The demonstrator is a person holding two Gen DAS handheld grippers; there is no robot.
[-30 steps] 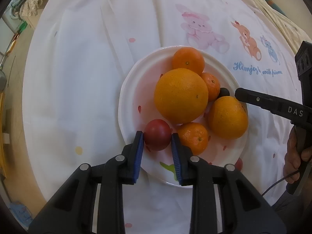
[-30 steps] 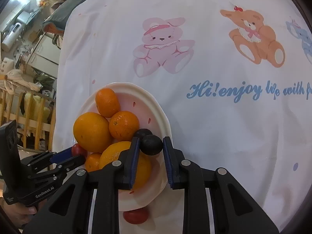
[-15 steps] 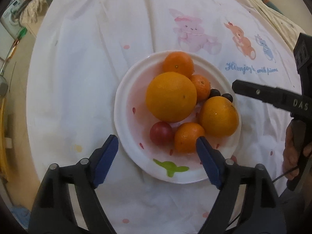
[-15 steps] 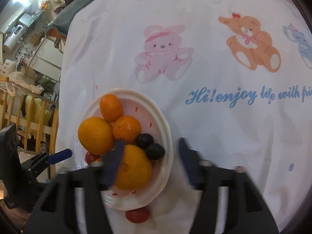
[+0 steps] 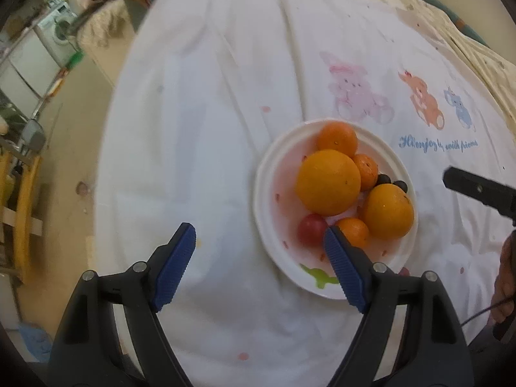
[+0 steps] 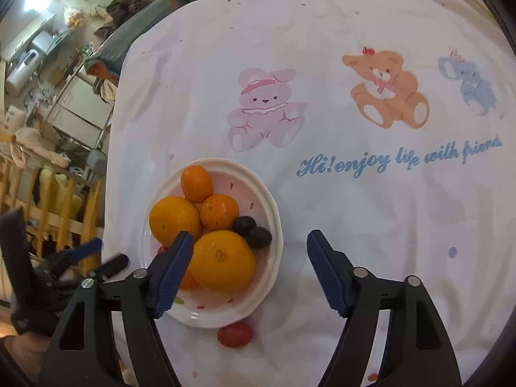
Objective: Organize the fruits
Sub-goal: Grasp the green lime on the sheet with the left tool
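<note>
Right wrist view, nearest first: the right gripper (image 6: 250, 269) fills the bottom of the frame with jaws spread wide and nothing between them. Just beyond, low and left of centre, a red tomato (image 6: 234, 334) lies loose on the cloth (image 6: 354, 209), just beside the near rim of the plate (image 6: 274, 213); whether it touches the rim I cannot tell. On the plate, at centre left, sit the oranges (image 6: 222, 265), smaller mandarins and two dark grapes (image 6: 253, 231). Left wrist view: the left gripper (image 5: 259, 259) is released too, jaws wide, its right pad overlapping the plate's near edge, and a second red fruit (image 5: 312, 229) rests on the plate beside the pad. Farther up the frame are the printed bears and lettering. Judging by this, the stray tomato is likely the one piece still to gather. To do it well, lower the right jaws so the pads straddle the tomato across its short width, close gently since it would bruise or squirt out, lift clear of the rim, and set it into the bare patch on the plate's left side so it does not roll off the heap.
</note>
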